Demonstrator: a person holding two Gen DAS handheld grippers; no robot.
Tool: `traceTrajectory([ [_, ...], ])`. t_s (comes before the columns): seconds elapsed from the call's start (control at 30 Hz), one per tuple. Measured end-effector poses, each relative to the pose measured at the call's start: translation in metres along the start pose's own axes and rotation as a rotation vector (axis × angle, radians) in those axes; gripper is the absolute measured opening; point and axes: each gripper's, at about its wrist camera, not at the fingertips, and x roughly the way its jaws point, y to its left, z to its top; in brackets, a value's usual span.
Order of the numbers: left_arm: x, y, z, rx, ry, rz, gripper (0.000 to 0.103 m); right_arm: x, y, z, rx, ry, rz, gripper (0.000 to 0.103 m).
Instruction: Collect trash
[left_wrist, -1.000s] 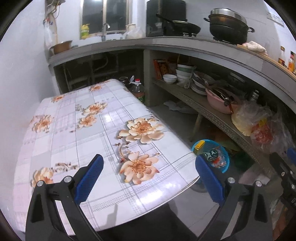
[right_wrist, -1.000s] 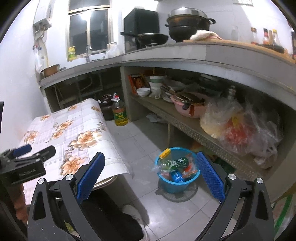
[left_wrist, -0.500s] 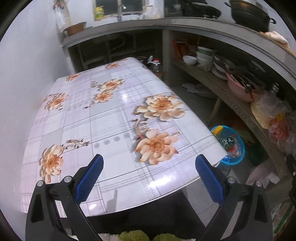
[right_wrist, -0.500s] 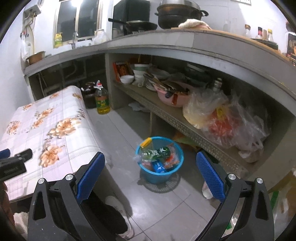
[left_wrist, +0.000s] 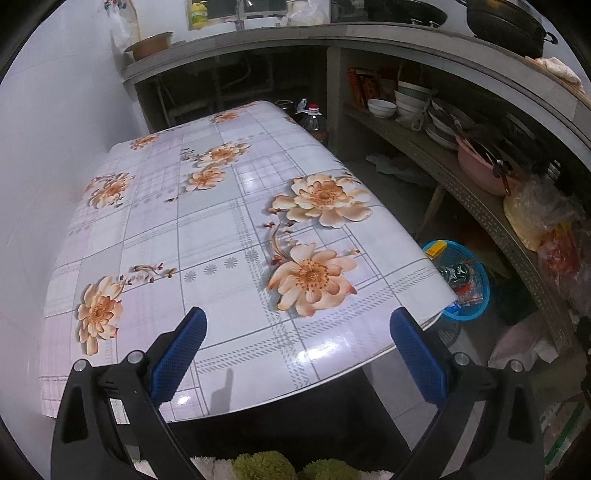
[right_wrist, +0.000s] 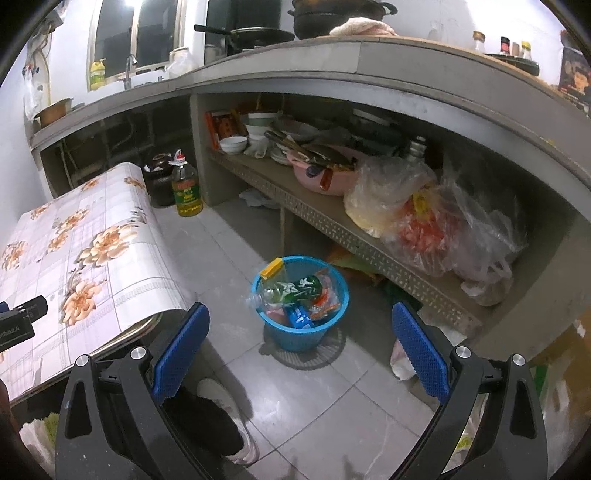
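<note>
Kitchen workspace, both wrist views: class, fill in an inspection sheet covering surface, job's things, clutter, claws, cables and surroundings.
Surface: floral tablecloth table, nothing seen lying on it.
Job's things: blue basket on the floor beside the table, holding a green-label bottle and wrappers.
Clutter: plastic bags, pink basin and bowls on the lower shelf; oil bottle on the floor.
Claws: left claw open, empty, above the table; right claw open, empty, above the basket.
Cables: nothing seen.
Surroundings: concrete counter with pots, window behind.

Dim indoor light, tablecloth (left_wrist: 229, 236) glare, fisheye-warped dark edges
</note>
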Motion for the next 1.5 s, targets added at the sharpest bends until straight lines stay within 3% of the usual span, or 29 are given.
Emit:
traceTrajectory([
  [0.73,-0.009,0.002,0.002,-0.002,-0.028,0.006,0.097,-0.005,0.011,0.009,-0.057,-0.039,0.062,0.095],
  [1.1,-0.018,-0.021,0.002,0.077,-0.034,-0.105,0.097,-0.007,0.004,0.005,-0.022,-0.03,0.038,0.095],
  [1.5,-0.019,-0.024,0.003,0.063,-0.043,-0.098,0.097,-0.007,0.001,0.005,-0.015,-0.029,0.038,0.095],
])
